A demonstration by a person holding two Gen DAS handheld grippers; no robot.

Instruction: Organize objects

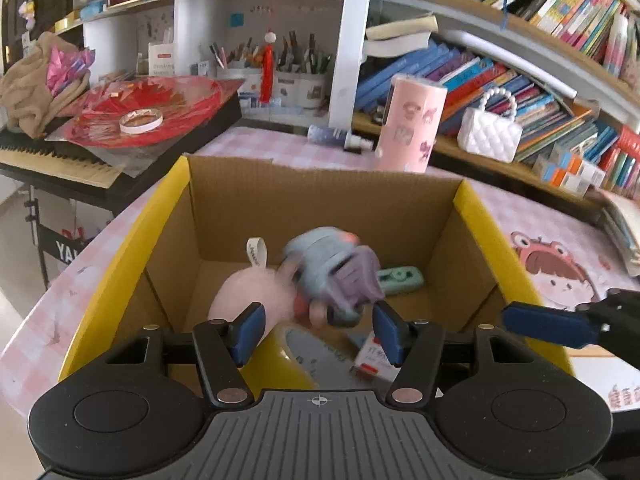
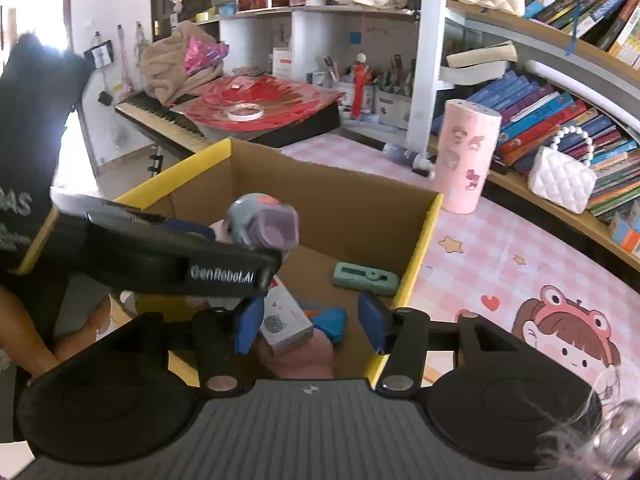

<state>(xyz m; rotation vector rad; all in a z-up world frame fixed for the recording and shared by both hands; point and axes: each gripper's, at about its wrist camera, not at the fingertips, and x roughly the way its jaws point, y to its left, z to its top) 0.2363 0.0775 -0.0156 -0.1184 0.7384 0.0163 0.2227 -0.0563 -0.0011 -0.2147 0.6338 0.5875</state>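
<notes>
1. Furthest left, the cardboard box point(image 1: 120, 248) with yellow outer walls stands open on the pink checked table point(image 1: 560, 240). A pink plush point(image 1: 236, 292) lies against its left inner side.
2. The left gripper point(image 1: 319, 332) points down into the box, its jaws about half apart. The blue-and-purple soft toy point(image 1: 332, 276) sits just ahead of its tips, with its lower end between the 2 pads.
3. The toy is blurred in both views, so I cannot tell whether the pads press on it or it hangs loose. Its long axis runs roughly upright, tilted slightly to the right.
4. Right of the toy, a mint-green case point(image 1: 400, 280) lies flat on the box floor, near the right wall.
5. The right gripper point(image 2: 312, 324) hovers over the near right corner of the box, jaws parted and holding nothing. Only box contents show beneath it.
6. The left gripper is plainly the nearer of the 2 to the toy. The toy is above the box floor, between the plush and the green case.
7. My judgement: the next move is to set the toy down in that gap, straight ahead and below the left tips.
</notes>
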